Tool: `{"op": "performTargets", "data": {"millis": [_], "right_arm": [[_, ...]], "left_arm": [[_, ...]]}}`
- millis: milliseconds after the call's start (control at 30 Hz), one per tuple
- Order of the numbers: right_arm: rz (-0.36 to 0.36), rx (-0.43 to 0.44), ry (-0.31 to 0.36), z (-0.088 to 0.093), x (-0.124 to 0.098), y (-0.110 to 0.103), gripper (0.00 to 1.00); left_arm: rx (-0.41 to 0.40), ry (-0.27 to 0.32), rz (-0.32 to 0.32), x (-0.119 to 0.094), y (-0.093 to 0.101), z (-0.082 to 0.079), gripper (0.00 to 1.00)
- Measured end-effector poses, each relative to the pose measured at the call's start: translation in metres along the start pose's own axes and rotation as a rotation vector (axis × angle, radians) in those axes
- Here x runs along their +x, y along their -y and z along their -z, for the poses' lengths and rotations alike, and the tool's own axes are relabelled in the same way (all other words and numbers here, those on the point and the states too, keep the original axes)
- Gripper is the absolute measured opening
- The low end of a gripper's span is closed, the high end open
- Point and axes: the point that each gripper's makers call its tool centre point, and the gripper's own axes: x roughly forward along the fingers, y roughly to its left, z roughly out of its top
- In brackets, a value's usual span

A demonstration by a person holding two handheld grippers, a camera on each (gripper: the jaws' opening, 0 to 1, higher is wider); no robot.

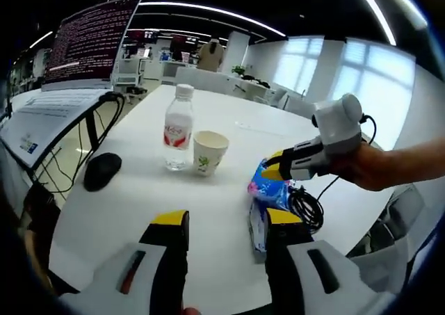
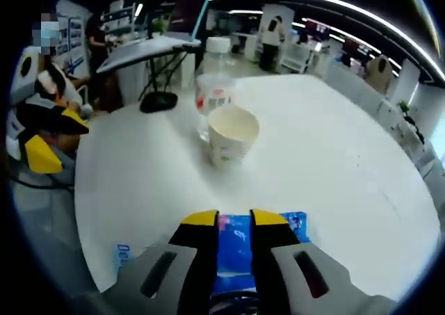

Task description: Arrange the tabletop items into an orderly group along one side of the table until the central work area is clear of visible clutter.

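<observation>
Right gripper view: right gripper clamps the blue packet between its jaws.

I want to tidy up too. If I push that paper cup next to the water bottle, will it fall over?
Probably it would slide or tip easily. The paper cup looks empty in the right gripper view, so it is likely very light. Its base is narrower than its open top, so a push up high may topple it. It might also bump the water bottle close beside it.

left hand-held gripper: jaws apart, low over table | right hand-held gripper: jaws closed on blue packet
</observation>
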Motion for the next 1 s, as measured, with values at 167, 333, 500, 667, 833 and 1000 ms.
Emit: {"op": "performTargets", "data": {"millis": [167,333,500,667,833,1000], "right_arm": [[0.039,0.046,0.021,0.011,-0.02,0.016,0.15],[0.079,0.11,0.016,0.033,-0.037,0.035,0.15],[0.103,0.147,0.006,0.054,-0.051,0.044,0.15],[0.136,0.203,0.005,0.073,-0.064,0.054,0.15],[0.166,0.252,-0.007,0.099,-0.078,0.063,0.15],[0.186,0.299,-0.016,0.12,-0.09,0.069,0.15]], "left_arm": [[-0.01,-0.023,0.02,0.005,0.012,0.006,0.41],[-0.012,-0.032,0.028,0.008,0.02,0.007,0.4],[0.005,-0.048,0.047,0.011,0.03,0.012,0.4],[0.019,-0.074,0.062,0.012,0.037,0.02,0.4],[0.024,-0.093,0.075,0.015,0.045,0.026,0.4],[0.031,-0.111,0.089,0.02,0.053,0.031,0.39]]}}
